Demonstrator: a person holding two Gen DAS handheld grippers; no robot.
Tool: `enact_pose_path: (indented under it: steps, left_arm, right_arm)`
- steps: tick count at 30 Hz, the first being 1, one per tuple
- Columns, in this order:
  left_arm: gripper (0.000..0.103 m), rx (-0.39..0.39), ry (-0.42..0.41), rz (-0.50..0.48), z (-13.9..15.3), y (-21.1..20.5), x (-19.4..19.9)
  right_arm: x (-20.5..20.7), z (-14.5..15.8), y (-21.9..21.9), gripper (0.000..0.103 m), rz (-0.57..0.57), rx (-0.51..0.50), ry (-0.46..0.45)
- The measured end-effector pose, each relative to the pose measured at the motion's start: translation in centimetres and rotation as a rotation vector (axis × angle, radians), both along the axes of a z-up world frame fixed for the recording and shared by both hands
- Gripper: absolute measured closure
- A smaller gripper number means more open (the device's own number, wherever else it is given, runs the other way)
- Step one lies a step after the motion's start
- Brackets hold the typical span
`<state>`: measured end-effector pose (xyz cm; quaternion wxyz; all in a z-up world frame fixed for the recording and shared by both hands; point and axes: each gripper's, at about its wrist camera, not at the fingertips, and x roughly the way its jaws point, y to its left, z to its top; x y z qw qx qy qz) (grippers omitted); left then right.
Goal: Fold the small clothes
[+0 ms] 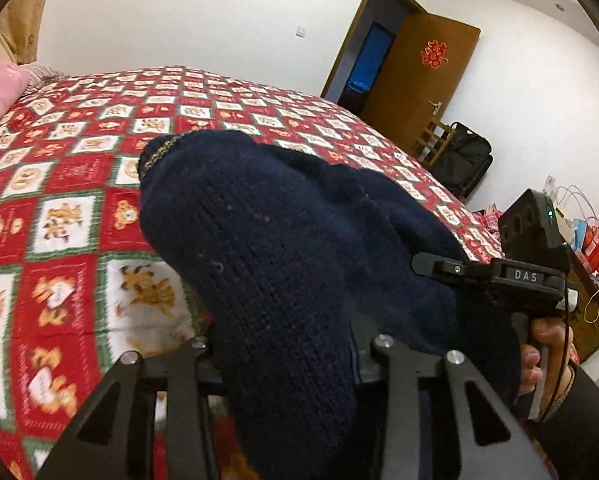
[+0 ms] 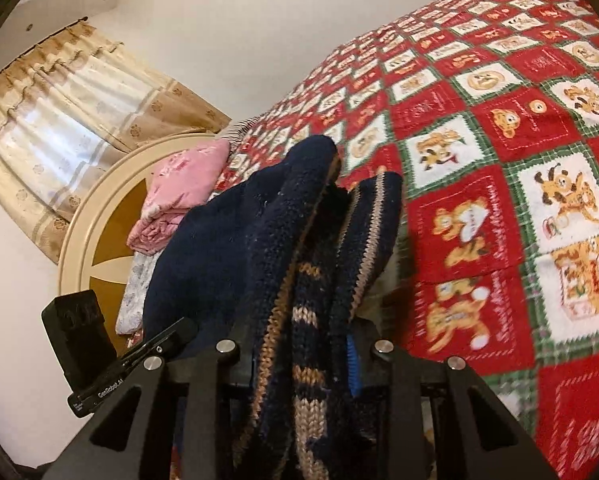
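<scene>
A dark navy knitted garment [image 1: 283,248] with tan striped trim hangs lifted above the bed, held by both grippers. My left gripper [image 1: 295,360] is shut on the navy knit, which drapes over and hides its fingertips. My right gripper [image 2: 307,344] is shut on the garment's striped edge [image 2: 299,312]; its fingertips are buried in the folds. The right gripper [image 1: 499,276] also shows in the left wrist view, gripped by a hand. The left gripper's body [image 2: 111,364] shows at the lower left of the right wrist view.
A red, white and green patchwork bedspread [image 1: 79,200] covers the bed below. Pink folded cloth [image 2: 179,196] lies by the round headboard [image 2: 99,216]. A brown door [image 1: 415,80], a black bag [image 1: 463,160] and cluttered bags [image 1: 595,240] stand at the right.
</scene>
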<state>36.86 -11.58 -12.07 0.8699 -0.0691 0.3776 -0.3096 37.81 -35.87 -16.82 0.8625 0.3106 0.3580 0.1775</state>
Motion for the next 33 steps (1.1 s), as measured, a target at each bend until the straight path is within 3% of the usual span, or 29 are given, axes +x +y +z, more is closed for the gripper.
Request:
enact_pose_path:
  steps: [14,33]
  left_arm:
    - [0.062,0.048,-0.088,0.131,3.8,6.2,-5.8]
    - [0.062,0.054,-0.141,0.33,5.4,17.3,-11.4]
  right_arm:
    - [-3.2,2.9,9.2,0.072,0.124,0.01,-0.064]
    - [-4.4,6.0,23.3,0.072,0.313,-0.035,-0.11]
